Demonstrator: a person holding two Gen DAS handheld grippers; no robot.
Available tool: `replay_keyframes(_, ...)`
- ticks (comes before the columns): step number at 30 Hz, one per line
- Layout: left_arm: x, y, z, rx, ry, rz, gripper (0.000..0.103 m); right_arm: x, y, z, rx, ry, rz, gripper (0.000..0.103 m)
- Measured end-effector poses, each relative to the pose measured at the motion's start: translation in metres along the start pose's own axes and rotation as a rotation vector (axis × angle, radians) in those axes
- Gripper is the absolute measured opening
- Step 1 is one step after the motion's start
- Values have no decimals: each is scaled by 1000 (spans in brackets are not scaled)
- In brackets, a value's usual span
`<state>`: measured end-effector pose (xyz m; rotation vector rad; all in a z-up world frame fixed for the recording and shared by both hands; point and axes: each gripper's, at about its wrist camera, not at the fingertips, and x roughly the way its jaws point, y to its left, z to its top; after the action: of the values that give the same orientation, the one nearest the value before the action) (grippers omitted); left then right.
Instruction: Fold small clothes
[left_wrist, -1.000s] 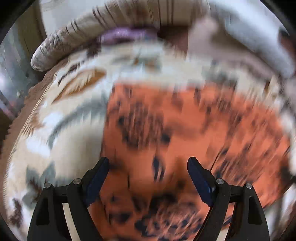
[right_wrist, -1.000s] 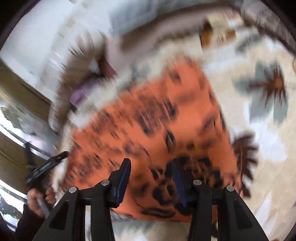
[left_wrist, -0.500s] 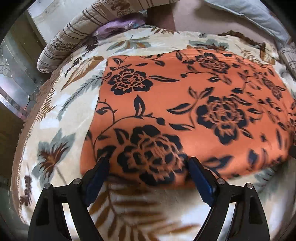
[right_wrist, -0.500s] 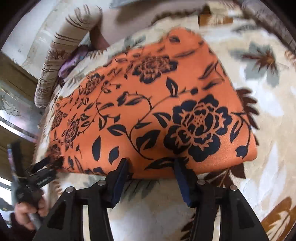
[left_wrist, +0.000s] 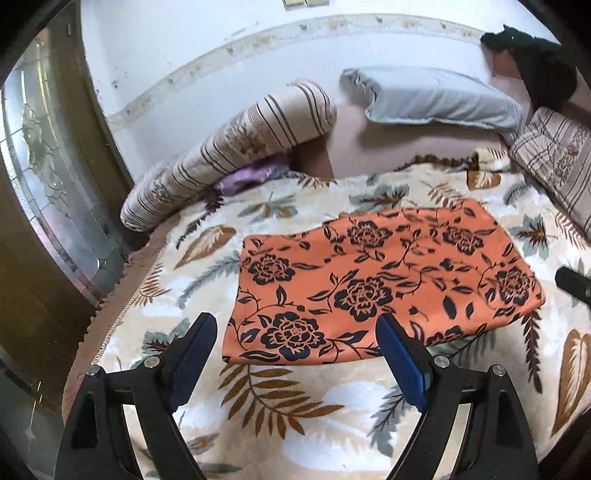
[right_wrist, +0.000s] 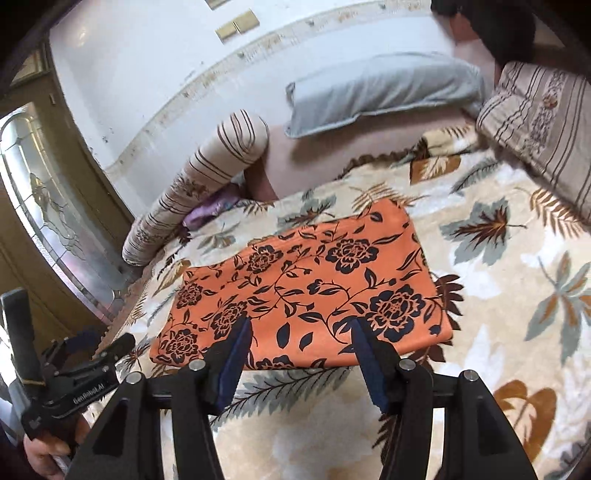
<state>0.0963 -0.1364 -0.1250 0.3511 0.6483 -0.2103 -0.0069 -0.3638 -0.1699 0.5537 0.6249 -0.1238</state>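
Left wrist view: cloth (left_wrist: 384, 288), orange with black flowers, lies flat on the blanket (left_wrist: 295, 413) of a bed, its near edge just ahead of the left gripper (left_wrist: 295, 354)
Right wrist view: same cloth (right_wrist: 303, 295) as a tidy rectangle; right gripper (right_wrist: 301, 350) hovers over its near edge
Left fingers: spread wide, holding nothing, not touching the cloth
Right fingers: parted, empty; whether the tips brush the fabric I cannot tell
Around it: striped bolster (left_wrist: 229, 155) and grey pillow (left_wrist: 436, 99) sit well behind, apart from the cloth
Done so far: cloth looks folded at least once, judging by the doubled, rounded near edge and neat outline
Left to do: likely another fold across to make it smaller, or it may count as finished; no other garments waiting are plainly visible
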Motion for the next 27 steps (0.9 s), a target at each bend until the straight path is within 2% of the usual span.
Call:
replay_keyframes(4, -20, -4, 2, -11, -29, -8, 88, -8, -4, -3, -1, -21, -2, 60)
replay_keyframes(10, -29, -6, 7, -16, -58, 4, 88, -5, -9, -1, 24, -23, -3, 60)
replay_keyframes(19, -16, -10, 8, -29, -43, 11, 88, 6, -12, 3, 30, -7, -2, 60)
replay_keyframes(27, 6, -15, 7, -29, -22, 13, 88, 33, -14, 8, 29, 32, -22, 60)
